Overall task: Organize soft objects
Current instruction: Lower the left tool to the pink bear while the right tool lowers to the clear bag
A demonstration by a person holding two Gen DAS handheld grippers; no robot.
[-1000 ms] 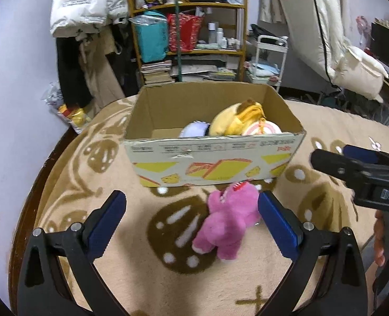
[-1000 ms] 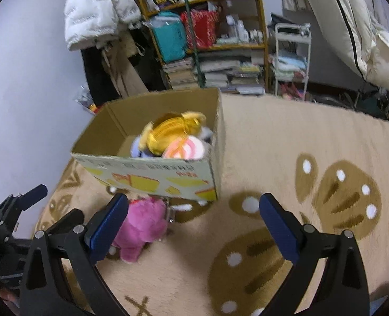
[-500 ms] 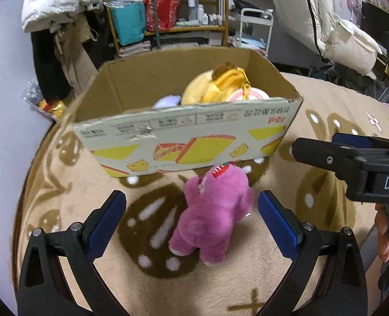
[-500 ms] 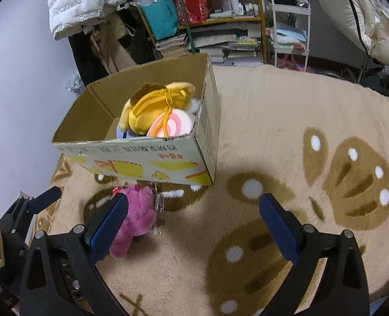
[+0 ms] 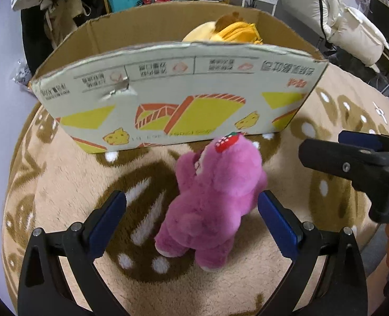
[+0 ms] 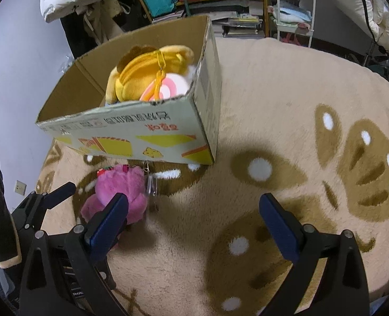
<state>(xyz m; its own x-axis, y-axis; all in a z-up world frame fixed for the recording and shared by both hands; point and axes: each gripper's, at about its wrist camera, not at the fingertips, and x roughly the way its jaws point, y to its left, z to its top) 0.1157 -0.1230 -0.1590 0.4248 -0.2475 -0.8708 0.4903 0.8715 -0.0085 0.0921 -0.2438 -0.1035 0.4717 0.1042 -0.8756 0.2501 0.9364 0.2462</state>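
between the spread left fingers [image 5: 107, 218], untouched, pink plush [image 5: 215, 205]; right fingers [image 6: 276, 218] likewise spread

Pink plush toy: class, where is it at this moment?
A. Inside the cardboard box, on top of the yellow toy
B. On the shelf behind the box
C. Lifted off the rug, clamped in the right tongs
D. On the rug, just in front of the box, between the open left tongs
D. The pink plush toy lies on the rug in front of the cardboard box, between the open fingers of the left tongs.
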